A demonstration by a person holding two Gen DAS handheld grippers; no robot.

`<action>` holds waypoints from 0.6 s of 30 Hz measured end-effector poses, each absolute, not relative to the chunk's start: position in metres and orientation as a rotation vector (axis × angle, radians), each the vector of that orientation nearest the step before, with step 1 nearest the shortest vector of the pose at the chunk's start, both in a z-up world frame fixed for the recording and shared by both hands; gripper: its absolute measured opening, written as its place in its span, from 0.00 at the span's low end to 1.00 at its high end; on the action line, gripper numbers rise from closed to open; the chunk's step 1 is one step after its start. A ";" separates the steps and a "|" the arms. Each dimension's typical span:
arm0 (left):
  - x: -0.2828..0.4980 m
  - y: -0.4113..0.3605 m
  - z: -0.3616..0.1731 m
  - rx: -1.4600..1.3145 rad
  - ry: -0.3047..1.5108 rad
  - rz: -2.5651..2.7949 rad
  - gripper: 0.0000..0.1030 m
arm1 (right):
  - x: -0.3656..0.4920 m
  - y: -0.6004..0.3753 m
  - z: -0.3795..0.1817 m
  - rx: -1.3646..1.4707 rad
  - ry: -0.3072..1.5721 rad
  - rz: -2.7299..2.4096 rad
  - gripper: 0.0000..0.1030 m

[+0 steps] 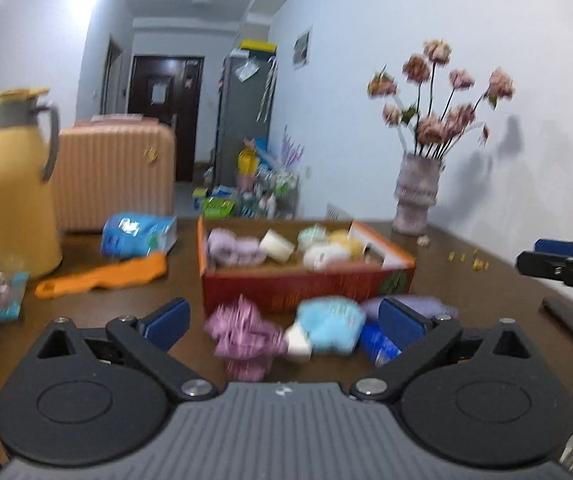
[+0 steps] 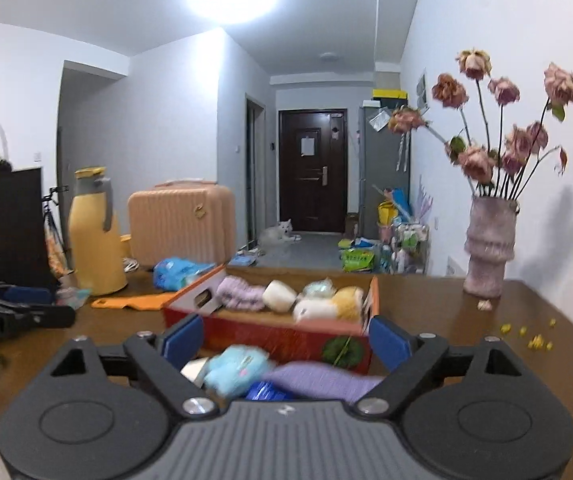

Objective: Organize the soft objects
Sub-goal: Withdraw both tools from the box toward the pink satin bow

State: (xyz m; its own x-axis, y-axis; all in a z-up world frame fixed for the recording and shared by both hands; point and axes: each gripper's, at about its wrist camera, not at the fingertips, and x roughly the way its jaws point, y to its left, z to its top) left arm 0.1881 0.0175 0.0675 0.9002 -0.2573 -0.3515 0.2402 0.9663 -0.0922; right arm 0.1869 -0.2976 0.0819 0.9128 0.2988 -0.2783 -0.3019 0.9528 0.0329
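Note:
A red cardboard box [image 1: 286,290] [image 2: 270,334] on the brown table holds several soft toys: lilac, cream, pale green, white and yellow. In front of it lie a pink-purple soft thing [image 1: 242,334], a light blue plush [image 1: 328,322] [image 2: 236,368], a lilac cloth [image 1: 422,304] [image 2: 322,380] and a blue packet [image 1: 378,344] [image 2: 266,392]. My left gripper [image 1: 284,320] is open and empty, just above these loose items. My right gripper [image 2: 286,342] is open and empty, over the blue plush and lilac cloth. Each gripper shows at the edge of the other view.
A yellow thermos jug [image 1: 18,188] [image 2: 94,232], a blue wipes pack [image 1: 138,234], an orange cloth [image 1: 102,276] and a small packet [image 1: 2,296] lie at left. A vase of dried roses [image 1: 416,194] [image 2: 488,248] stands by the right wall. A dark flat object [image 1: 566,320] lies at right.

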 end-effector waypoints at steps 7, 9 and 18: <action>0.169 0.027 0.039 -0.073 0.443 -0.226 1.00 | 0.163 -0.278 0.040 -0.050 0.387 0.351 0.87; 0.168 0.030 0.037 -0.075 0.446 -0.220 1.00 | 0.162 -0.275 0.034 -0.047 0.407 0.349 0.87; 0.194 0.031 0.026 -0.094 0.496 -0.223 1.00 | 0.181 -0.267 0.025 -0.050 0.435 0.343 0.87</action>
